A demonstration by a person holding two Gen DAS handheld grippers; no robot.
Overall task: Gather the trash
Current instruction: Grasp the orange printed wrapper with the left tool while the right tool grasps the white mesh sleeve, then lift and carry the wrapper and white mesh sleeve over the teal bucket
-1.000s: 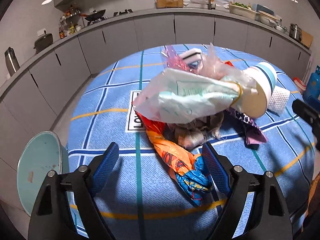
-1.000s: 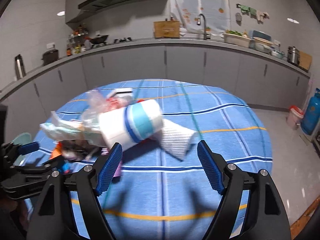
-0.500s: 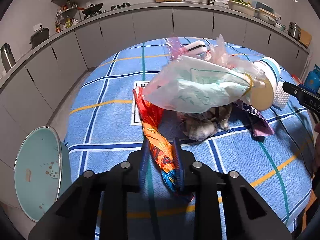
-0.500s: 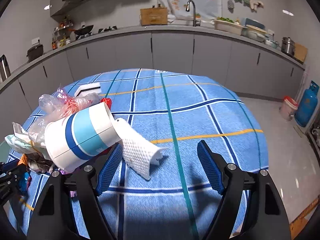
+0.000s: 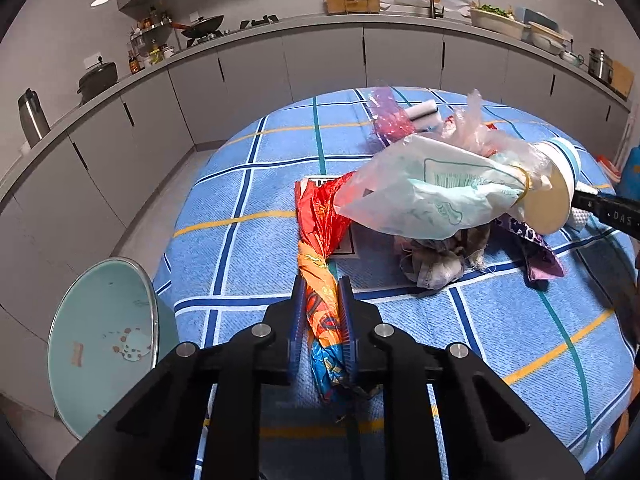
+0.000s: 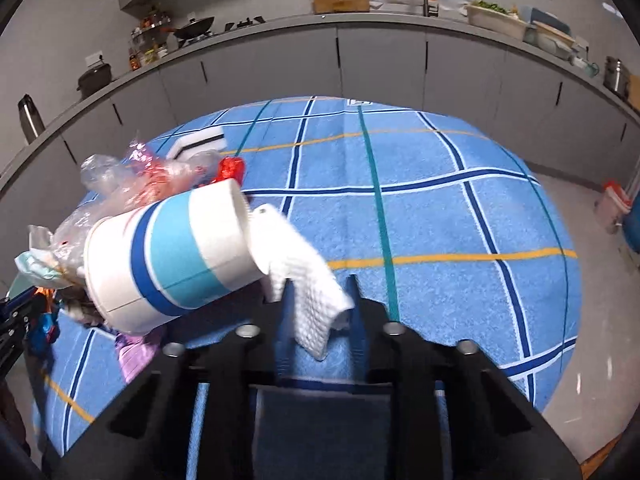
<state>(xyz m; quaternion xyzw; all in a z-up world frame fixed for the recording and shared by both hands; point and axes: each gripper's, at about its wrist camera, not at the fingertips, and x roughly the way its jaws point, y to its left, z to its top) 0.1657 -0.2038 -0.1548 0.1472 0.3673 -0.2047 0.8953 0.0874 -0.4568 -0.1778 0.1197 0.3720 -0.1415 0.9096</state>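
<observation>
Blue checked tablecloth (image 6: 440,208): left gripper (image 5: 322,320) closing on orange wrapper (image 5: 320,280); right gripper (image 6: 320,320) closing on white foam net (image 6: 308,276).

on the table (image 5: 248,248) the trash lies in 1 heap toward the right of the left wrist view. a twisted wrapper (image 5: 320,264) runs from the heap's near left side back to the left tongs (image 5: 322,320), lying between their closing jaws. a plastic bag (image 5: 432,192) lies atop the heap, a paper cup (image 6: 172,260) at its right end. a mesh sleeve (image 6: 308,280) lies just right of the cup, its near end between the closing right tongs (image 6: 320,320). a bowl (image 5: 100,340) stands left of the table, the kitchen cabinets (image 5: 320,60) behind.
</observation>
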